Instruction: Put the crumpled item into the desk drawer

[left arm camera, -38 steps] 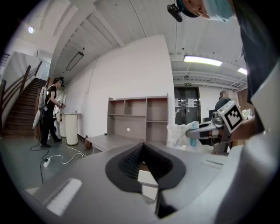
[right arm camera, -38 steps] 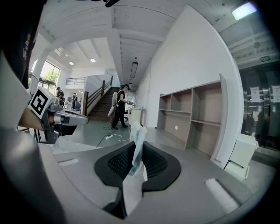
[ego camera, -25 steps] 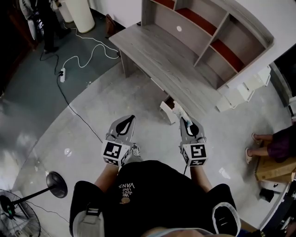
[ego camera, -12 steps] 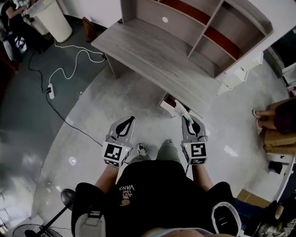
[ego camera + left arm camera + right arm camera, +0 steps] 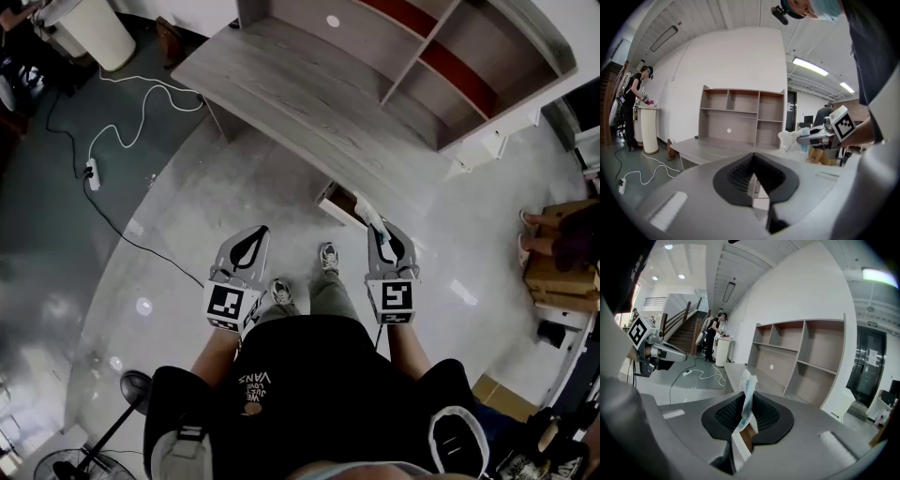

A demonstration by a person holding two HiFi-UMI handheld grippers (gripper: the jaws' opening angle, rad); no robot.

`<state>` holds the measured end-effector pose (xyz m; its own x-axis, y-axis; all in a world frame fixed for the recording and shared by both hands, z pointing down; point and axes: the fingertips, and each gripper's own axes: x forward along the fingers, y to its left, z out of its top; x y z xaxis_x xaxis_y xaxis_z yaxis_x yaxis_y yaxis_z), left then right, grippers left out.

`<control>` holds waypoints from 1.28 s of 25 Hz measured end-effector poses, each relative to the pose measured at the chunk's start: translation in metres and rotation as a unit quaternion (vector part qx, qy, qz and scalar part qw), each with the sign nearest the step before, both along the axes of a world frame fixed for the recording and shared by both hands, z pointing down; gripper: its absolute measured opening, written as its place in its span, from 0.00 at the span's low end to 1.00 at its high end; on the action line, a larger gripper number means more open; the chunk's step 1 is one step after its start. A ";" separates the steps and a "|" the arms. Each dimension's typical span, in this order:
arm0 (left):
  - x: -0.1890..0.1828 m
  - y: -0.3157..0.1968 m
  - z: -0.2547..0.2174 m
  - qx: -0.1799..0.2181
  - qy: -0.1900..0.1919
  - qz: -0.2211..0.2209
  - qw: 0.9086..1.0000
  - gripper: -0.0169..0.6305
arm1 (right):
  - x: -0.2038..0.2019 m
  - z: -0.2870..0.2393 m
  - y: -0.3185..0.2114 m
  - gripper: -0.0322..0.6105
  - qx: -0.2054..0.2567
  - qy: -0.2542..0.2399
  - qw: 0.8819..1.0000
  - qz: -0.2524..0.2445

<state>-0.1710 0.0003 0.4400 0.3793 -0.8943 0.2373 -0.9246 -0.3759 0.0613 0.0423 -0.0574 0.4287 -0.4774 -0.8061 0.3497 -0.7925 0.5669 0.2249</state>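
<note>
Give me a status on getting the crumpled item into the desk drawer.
Done: the right gripper is clamped on the crumpled item, and the drawer under the desk looks pulled open. In hand: the item hangs short of the drawer. Left: reach over it and release. The left gripper is shut, empty.
</note>
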 end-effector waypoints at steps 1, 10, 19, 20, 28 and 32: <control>0.002 -0.004 0.000 0.000 0.000 0.000 1.000 0.11 | 0.000 0.002 -0.004 0.12 -0.001 0.006 1.000 -0.002; 0.017 -0.027 0.020 -0.014 -0.010 0.004 1.000 0.10 | 0.013 0.034 -0.031 0.12 -0.021 0.050 0.999 0.001; 0.025 -0.038 0.042 -0.029 -0.014 0.014 0.999 0.11 | 0.022 0.098 -0.036 0.12 -0.052 0.078 0.996 -0.010; 0.026 -0.040 0.044 -0.029 -0.015 0.016 0.999 0.11 | 0.022 0.102 -0.037 0.12 -0.053 0.082 0.995 -0.011; 0.041 -0.047 0.058 -0.039 -0.026 0.030 0.998 0.11 | 0.036 0.153 -0.040 0.12 -0.082 0.099 0.992 0.006; 0.048 -0.051 0.063 -0.037 -0.028 0.036 0.998 0.11 | 0.038 0.172 -0.041 0.12 -0.090 0.109 0.990 0.014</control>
<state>-0.1229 -0.0502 0.5027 0.4261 -0.8447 0.3239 -0.8982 -0.4378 0.0397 0.0801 -0.0986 0.6006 -0.3538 -0.7336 0.5803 -0.7523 0.5918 0.2896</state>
